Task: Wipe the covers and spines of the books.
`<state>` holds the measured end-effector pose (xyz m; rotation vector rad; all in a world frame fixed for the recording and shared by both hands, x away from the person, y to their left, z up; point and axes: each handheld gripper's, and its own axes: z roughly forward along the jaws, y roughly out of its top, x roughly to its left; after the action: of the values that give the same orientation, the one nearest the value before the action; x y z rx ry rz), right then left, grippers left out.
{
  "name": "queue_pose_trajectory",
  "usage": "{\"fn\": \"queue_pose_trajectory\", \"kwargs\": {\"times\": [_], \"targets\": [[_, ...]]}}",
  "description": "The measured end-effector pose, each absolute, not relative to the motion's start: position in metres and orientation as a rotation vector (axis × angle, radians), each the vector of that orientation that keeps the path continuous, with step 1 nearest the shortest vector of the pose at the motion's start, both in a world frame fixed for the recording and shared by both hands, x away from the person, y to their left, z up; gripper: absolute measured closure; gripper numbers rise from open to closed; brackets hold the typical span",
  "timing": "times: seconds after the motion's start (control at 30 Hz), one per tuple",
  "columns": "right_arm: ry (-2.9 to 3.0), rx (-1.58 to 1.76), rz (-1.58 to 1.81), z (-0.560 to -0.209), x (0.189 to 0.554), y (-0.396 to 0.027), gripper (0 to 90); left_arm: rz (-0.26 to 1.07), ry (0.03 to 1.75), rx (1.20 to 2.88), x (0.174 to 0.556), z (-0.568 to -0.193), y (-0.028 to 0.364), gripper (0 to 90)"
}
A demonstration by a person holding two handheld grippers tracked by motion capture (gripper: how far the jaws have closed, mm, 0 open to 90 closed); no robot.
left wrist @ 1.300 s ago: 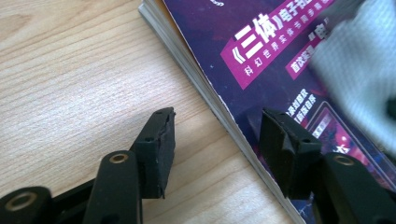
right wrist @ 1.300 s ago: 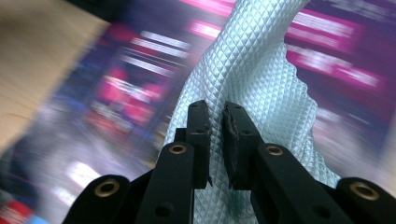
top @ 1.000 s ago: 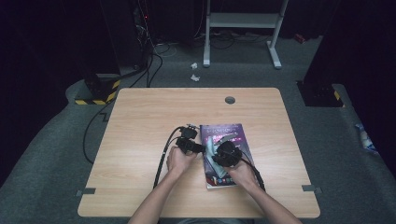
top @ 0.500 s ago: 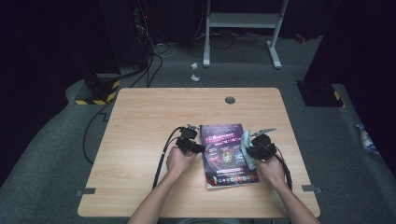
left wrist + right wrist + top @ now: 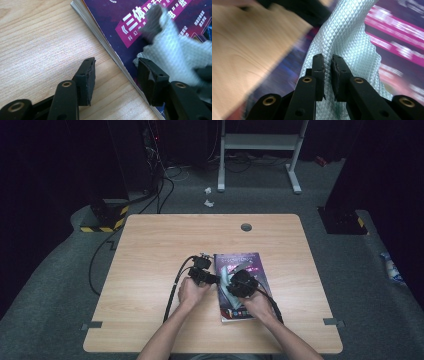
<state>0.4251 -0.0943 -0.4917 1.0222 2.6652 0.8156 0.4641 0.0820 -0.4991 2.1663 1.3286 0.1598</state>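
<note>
High view: a wooden table (image 5: 150,270) carries a purple book (image 5: 250,265) lying flat near the person's edge, right of centre. The left hand (image 5: 192,292) holds the left gripper (image 5: 212,279) just beside the book's left edge. The right hand (image 5: 259,304) holds the right gripper (image 5: 231,284) over the book's cover, with a pale cloth (image 5: 225,281) at its tip. Black cables trail from both grippers toward the person.

Left gripper view: the left gripper (image 5: 116,72) has its jaws spread wide and holds nothing. One jaw sits over bare table (image 5: 37,45), the other over the book (image 5: 117,32), so they straddle its page edge. The cloth (image 5: 175,50), white and woven, lies on the cover just past the jaw on the book's side.

Right gripper view: the right gripper (image 5: 327,75) has its jaws closed on a fold of the cloth (image 5: 347,37), which has a diamond texture. The book (image 5: 402,32) lies blurred beneath, the table (image 5: 244,50) to the left.
</note>
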Motion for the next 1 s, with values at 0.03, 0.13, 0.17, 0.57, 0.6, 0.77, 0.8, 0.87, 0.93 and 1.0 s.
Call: {"fn": "queue_pose_trajectory", "kwargs": {"times": [0.03, 0.13, 0.17, 0.57, 0.6, 0.77, 0.8, 0.87, 0.93, 1.0], "targets": [[2.668, 1.031, 0.815, -0.491, 0.424, -0.091, 81.4, 0.159, 1.329, 2.165, 0.464, -0.499, 0.082, 48.7], [2.674, 1.033, 0.827, -0.492, 0.425, -0.094, 81.3, 0.160, 1.324, 2.167, 0.464, -0.499, 0.082, 48.7], [2.668, 1.057, 0.828, -0.492, 0.426, -0.098, 81.3, 0.159, 1.324, 2.166, 0.464, -0.499, 0.082, 48.7], [2.419, 1.379, 0.765, -0.490, 0.450, -0.206, 81.4, 0.147, 1.329, 2.146, 0.465, -0.500, 0.081, 52.0], [2.403, 1.409, 0.776, -0.491, 0.452, -0.209, 81.2, 0.142, 1.326, 2.142, 0.466, -0.500, 0.080, 52.9], [2.382, 1.444, 0.808, -0.493, 0.456, -0.213, 81.0, 0.126, 1.298, 2.151, 0.464, -0.500, 0.079, 60.9], [2.377, 1.449, 0.813, -0.493, 0.455, -0.213, 81.1, 0.122, 1.295, 2.152, 0.463, -0.499, 0.077, 62.8], [2.394, 1.425, 0.792, -0.493, 0.453, -0.213, 81.3, 0.122, 1.274, 2.171, 0.461, -0.499, 0.075, 65.5], [2.402, 1.413, 0.786, -0.492, 0.451, -0.212, 81.3, 0.125, 1.269, 2.183, 0.460, -0.498, 0.074, 65.6], [2.418, 1.395, 0.777, -0.492, 0.445, -0.213, 81.3, 0.128, 1.257, 2.200, 0.456, -0.497, 0.073, 65.7]]}}
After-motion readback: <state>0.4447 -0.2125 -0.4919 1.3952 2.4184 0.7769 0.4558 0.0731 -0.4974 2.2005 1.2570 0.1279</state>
